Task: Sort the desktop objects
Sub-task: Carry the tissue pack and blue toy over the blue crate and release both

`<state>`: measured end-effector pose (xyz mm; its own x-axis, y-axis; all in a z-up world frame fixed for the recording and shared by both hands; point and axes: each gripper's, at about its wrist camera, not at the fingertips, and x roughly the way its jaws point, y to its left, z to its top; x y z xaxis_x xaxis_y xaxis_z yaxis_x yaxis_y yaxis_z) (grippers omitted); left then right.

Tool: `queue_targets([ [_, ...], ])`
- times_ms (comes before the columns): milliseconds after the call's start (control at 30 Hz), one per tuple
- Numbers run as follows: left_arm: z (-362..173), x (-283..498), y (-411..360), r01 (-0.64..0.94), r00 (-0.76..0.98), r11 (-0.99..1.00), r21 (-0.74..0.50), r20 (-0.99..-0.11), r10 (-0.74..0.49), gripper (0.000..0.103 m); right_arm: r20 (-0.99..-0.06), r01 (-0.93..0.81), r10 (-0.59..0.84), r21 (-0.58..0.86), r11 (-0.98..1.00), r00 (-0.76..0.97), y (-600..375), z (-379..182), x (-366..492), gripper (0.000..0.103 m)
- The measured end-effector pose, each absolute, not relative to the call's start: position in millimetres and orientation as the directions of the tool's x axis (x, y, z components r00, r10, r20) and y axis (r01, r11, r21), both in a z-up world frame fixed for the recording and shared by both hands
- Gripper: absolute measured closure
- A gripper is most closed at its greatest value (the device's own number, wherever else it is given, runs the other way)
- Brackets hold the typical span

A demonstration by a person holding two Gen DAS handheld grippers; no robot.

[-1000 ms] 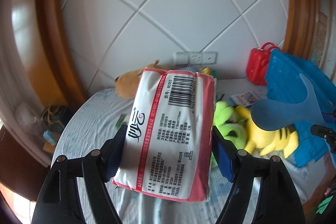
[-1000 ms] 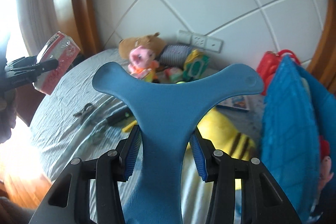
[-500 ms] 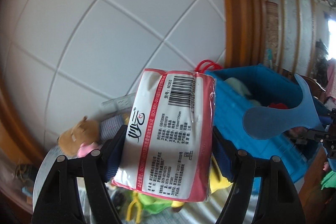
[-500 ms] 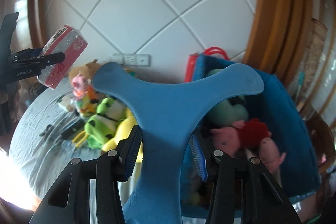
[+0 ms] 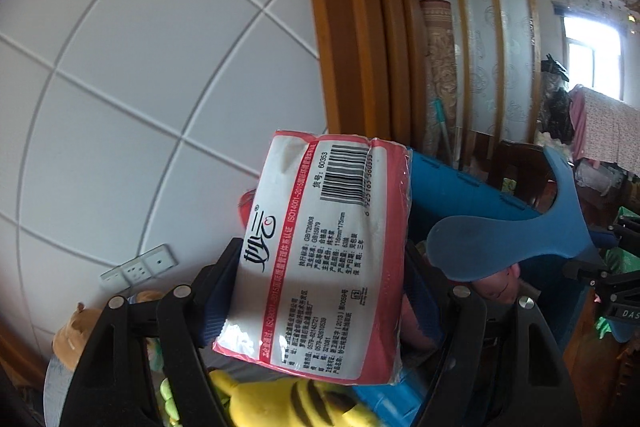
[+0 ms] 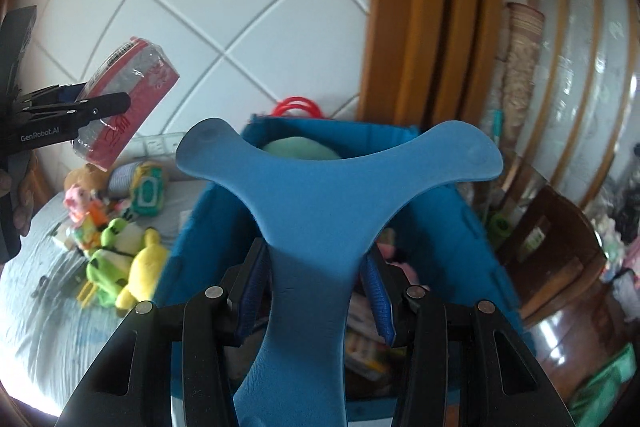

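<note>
1. Jaws of left gripper (image 5: 320, 291) pinch the tissue pack (image 5: 320, 255), barcode end beyond the tips.
2. Right gripper (image 6: 316, 291) jaws clamp the blue boomerang toy's (image 6: 332, 195) stem.
3. Blue bin (image 6: 472, 227) beyond and below both; plush toys (image 6: 124, 267) lie left on the tabletop (image 6: 52, 315).

Both grippers same build: matte black plastic frames w/ triangular cutouts, silver round screw heads near finger bases. Left gripper (image 5: 320, 291): fingers (image 5: 218, 291) lined w/ ribbed blue pads. Right gripper (image 6: 316, 291): same ribbed blue pads (image 6: 378, 293) on inner faces. Seen from right cam, left unit's side carries white "GenRobot.AI" lettering. Right unit's side in left cam shows partial white text, unreadable.
</note>
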<state>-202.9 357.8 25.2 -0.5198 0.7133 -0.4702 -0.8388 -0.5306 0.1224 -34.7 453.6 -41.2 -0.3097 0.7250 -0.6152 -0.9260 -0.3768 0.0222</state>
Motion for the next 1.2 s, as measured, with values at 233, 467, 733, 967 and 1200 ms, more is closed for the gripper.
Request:
queue_targets([
  [233, 27.2, -181.3, 434.4, -0.867, -0.482, -0.479, 0.139, -0.480, 0.733, 0.028, -0.620, -0.945, 0.736, 0.026, -0.327, -0.272, 478.8, -47.4, 6.5, 0.058],
  [467, 32.3, -178.4, 477.5, -0.878, -0.464, -0.459, 0.137, -0.483, 0.742, 0.028, -0.630, -0.950, 0.735, 0.016, -0.311, -0.251, 503.6, -51.7, 21.9, 0.058],
  [733, 33.0, -189.5, 500.7, -0.882, -0.453, -0.454, 0.123, -0.479, 0.751, 0.027, -0.637, -0.951, 0.727, 0.030, -0.307, -0.255, 528.1, -57.4, 22.1, 0.058],
  [967, 31.0, -195.7, 503.5, -0.874, -0.472, -0.469, 0.129, -0.458, 0.753, 0.000, -0.645, -0.948, 0.719, 0.027, -0.317, -0.259, 540.5, -64.0, 13.6, 0.001],
  [1200, 25.6, -199.3, 505.7, -0.872, -0.474, -0.472, 0.133, -0.472, 0.744, 0.000, -0.653, -0.947, 0.711, 0.029, -0.321, -0.260, 539.4, -70.0, 10.0, 0.001],
])
